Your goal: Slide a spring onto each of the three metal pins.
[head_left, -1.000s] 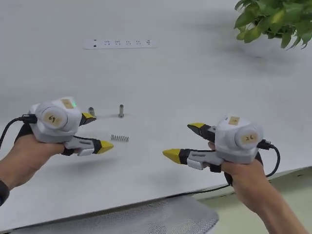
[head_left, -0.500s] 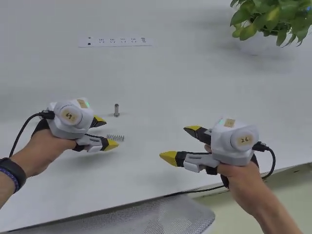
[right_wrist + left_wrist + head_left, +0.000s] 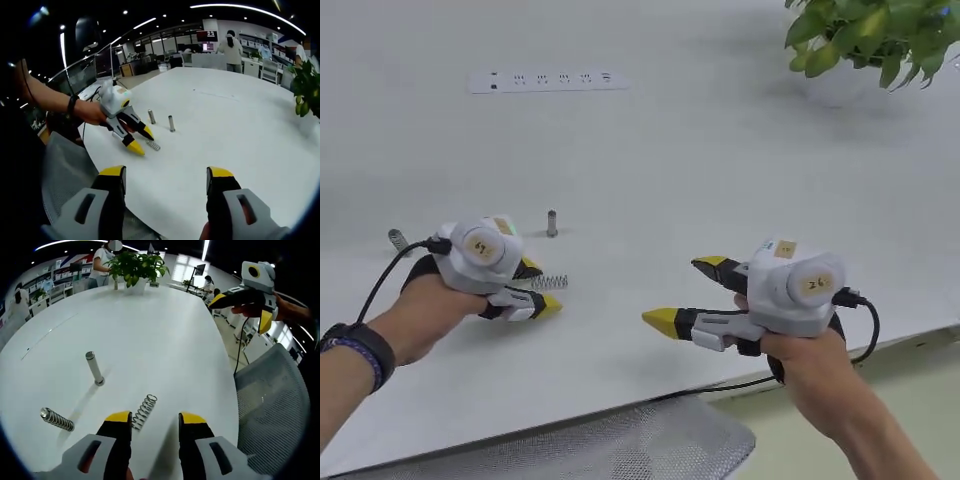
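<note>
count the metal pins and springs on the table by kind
metal pins: 3, bare upright pin, spring-covered pin, far-left pin
springs: 2, loose spring, spring on a pin; far-left pin too small to judge
total: 5

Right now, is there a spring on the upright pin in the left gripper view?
No, the upright pin is bare; a loose spring lies flat on the table, apart from it.
</note>
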`<state>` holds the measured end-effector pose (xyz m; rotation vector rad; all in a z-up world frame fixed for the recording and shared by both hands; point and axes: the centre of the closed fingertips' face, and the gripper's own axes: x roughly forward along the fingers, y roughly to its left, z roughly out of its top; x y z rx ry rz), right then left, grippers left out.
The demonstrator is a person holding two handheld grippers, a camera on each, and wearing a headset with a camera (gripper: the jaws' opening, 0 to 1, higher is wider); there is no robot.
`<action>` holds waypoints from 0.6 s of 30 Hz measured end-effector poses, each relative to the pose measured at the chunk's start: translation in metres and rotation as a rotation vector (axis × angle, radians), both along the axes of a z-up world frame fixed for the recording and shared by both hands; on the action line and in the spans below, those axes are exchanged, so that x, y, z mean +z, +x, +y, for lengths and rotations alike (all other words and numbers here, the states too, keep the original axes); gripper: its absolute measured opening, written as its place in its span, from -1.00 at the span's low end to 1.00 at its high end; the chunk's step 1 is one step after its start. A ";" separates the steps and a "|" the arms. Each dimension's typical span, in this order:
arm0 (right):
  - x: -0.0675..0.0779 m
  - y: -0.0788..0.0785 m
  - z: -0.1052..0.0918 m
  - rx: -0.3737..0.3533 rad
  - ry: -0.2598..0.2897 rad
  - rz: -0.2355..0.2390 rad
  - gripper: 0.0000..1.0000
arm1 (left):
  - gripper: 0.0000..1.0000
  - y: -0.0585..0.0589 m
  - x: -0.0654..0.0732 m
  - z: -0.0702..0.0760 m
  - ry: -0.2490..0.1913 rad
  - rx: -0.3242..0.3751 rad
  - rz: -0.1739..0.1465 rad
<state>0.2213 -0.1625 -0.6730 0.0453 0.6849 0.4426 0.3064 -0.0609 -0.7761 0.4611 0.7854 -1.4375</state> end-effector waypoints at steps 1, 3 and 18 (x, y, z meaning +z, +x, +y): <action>0.000 0.000 -0.001 -0.002 0.003 0.000 0.28 | -0.44 0.000 -0.001 0.000 0.003 -0.002 -0.007; -0.001 0.000 -0.001 -0.002 0.002 0.003 0.28 | -0.51 0.001 -0.005 0.001 0.018 -0.011 -0.020; 0.001 0.003 0.007 0.031 0.003 -0.003 0.27 | -0.95 0.010 -0.010 0.000 0.057 0.031 -0.075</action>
